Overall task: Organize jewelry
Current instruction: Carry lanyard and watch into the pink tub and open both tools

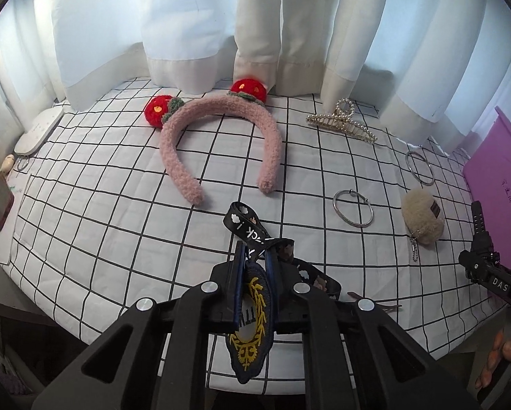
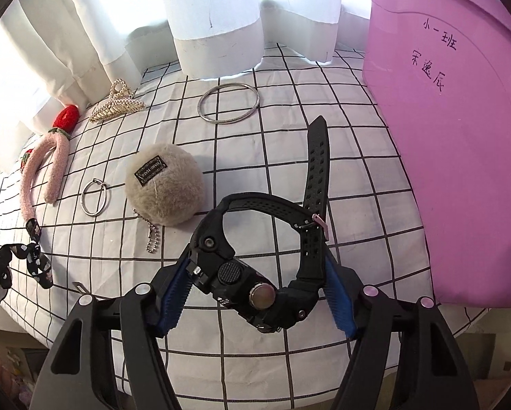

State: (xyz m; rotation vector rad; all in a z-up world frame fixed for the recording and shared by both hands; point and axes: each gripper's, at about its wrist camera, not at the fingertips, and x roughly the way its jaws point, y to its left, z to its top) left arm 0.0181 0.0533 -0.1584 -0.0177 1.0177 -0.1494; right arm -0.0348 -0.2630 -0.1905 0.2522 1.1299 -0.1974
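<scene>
Left gripper (image 1: 255, 259): fingers clamped tight on a black printed strap (image 1: 245, 227) with a navy badge (image 1: 252, 321) with yellow embroidery hanging from it; the strap loops out ahead of the fingertips, the badge dangles back toward the camera, above the surface (image 1: 118, 239), which has a white cloth with a black grid.

Right gripper (image 2: 255, 294): blue-padded fingers (image 2: 173, 294) pressed on either side of a black watch (image 2: 252, 290). The watch case sits between the pads, the buckled band arches forward, and the loose strap end sticks up toward the purple box (image 2: 460, 171). The pads stand fairly wide apart but are gripping the watch.

On the surface:
- Pink fuzzy headband (image 1: 217, 143) with two red knitted balls, lying near the white curtain (image 1: 187, 34).
- Pearl hair claw (image 1: 344, 123), right of the headband, near the curtain.
- Small silver ring (image 1: 353, 209), lying flat, between the headband and the pompom.
- Beige pompom keychain (image 2: 165, 188) with a ball chain, just beside the small ring.
- Larger silver bangle (image 2: 228, 102), farther back, between the pompom and the curtain.
- Purple box with handwritten characters, at the right edge.

A white device (image 1: 38, 130) lies at the far left edge in the left wrist view.
</scene>
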